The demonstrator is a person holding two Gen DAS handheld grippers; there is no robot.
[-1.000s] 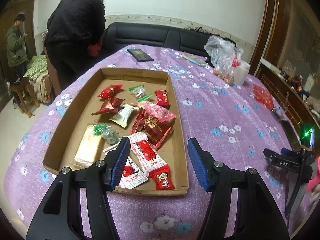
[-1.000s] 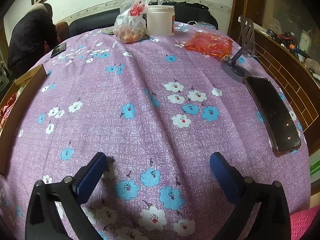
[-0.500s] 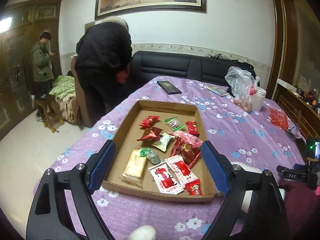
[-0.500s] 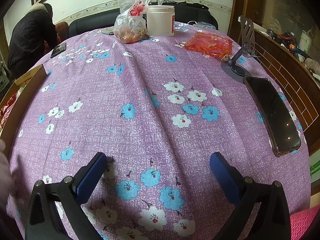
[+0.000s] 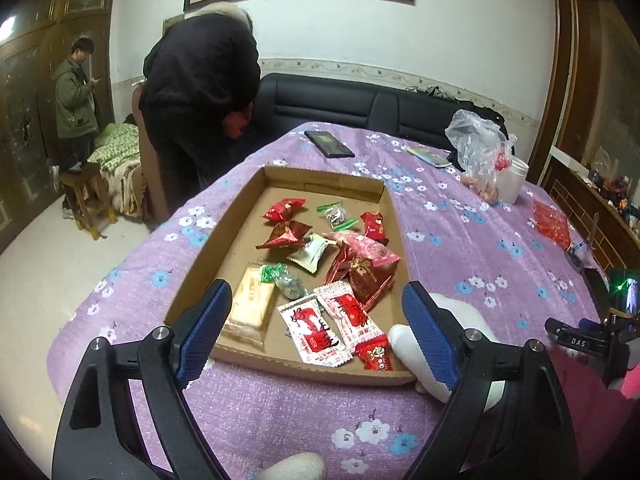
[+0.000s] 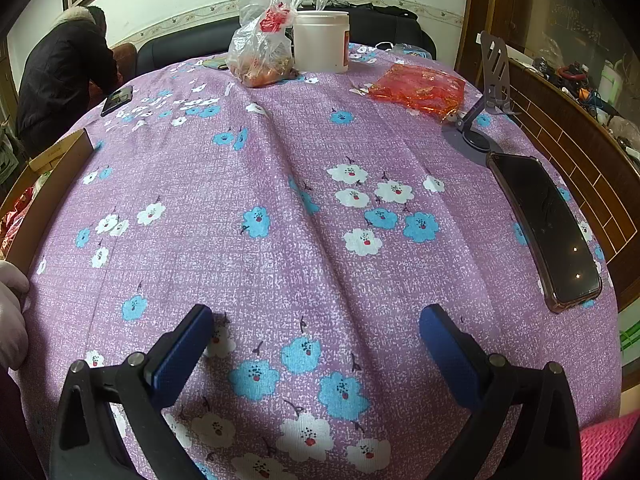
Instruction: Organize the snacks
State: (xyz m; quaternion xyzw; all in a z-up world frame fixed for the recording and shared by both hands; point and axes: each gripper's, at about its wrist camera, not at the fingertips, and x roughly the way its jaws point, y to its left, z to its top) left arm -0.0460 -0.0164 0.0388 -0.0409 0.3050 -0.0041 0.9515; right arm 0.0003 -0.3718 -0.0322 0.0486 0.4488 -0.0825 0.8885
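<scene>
We see the left gripper (image 5: 316, 332) held above the near edge of a shallow cardboard tray (image 5: 240, 220), its 2 blue-padded jaws spread wide with nothing between them. The tray sits on a purple floral tablecloth (image 5: 460, 248) and holds the snacks: 2 white-and-red packets (image 5: 324, 326) lie side by side near the front wall, a small red packet (image 5: 376, 354) sits just beside them at the front right corner, a pale beige bar (image 5: 250, 308) lies to their left, and a dark red pouch (image 5: 366, 274) rests behind them. Farther back we make out a white wrapper (image 5: 314, 250), a red pyramid-shaped candy (image 5: 286, 236), another red candy (image 5: 282, 210) and a clear green-ended wrapper (image 5: 336, 216). A white-gloved hand (image 5: 440, 332) touches the tray's front right corner, partly hidden behind the right jaw pad. The right gripper (image 6: 316, 344) hovers low over bare tablecloth well apart from the tray, jaws likewise wide apart and holding nothing. Ahead of it, a dark phone (image 6: 544, 224) lies at the right edge, with a phone stand (image 6: 486, 120), an orange-red bag (image 6: 420, 88), a white jar (image 6: 320, 42) and a clear plastic bag (image 6: 264, 48) at the far side.
</scene>
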